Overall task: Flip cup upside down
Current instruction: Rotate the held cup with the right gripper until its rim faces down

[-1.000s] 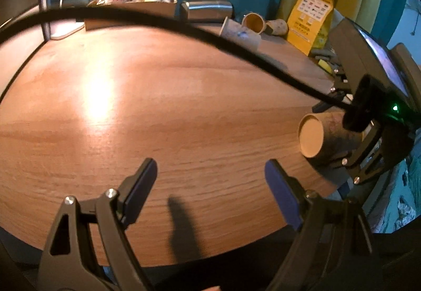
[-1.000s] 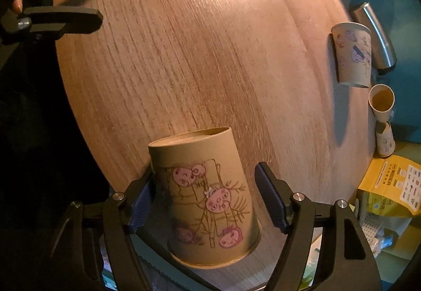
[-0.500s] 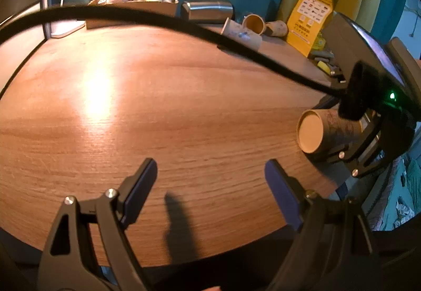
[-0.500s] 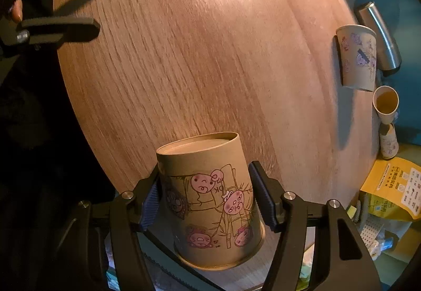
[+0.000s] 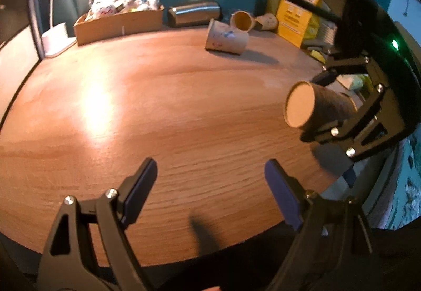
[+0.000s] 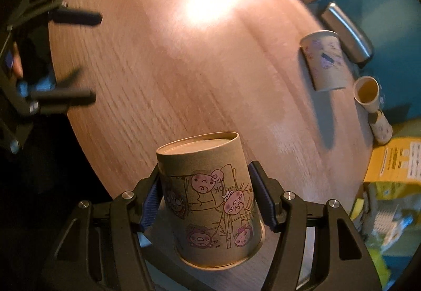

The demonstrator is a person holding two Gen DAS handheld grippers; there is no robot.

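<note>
Lifted since the earlier frames: brown paper cup [image 6: 210, 198], formerly low at the table edge, now raised clear of the wooden table [image 5: 163, 106] and held on its side, closed base leading, rim toward the holder. Cartoon figures printed on its wall. Position: above the table's near right edge, seen from the left wrist view at [image 5: 313, 106].

Right gripper [image 6: 205, 198]: both blue-padded fingers pressed against the cup's flanks, clamped on it.

Left gripper [image 5: 210, 185]: fingers spread wide apart, holding nothing, low over the near table edge.

Far side of table: pale printed cup [image 5: 226, 38] lying on its side; behind it a small cup [image 5: 243, 21], mouth showing; a steel flask [image 5: 194, 13] lying down; a cardboard tray [image 5: 118, 23] with wrapped items; a yellow box [image 5: 297, 19] upright.
</note>
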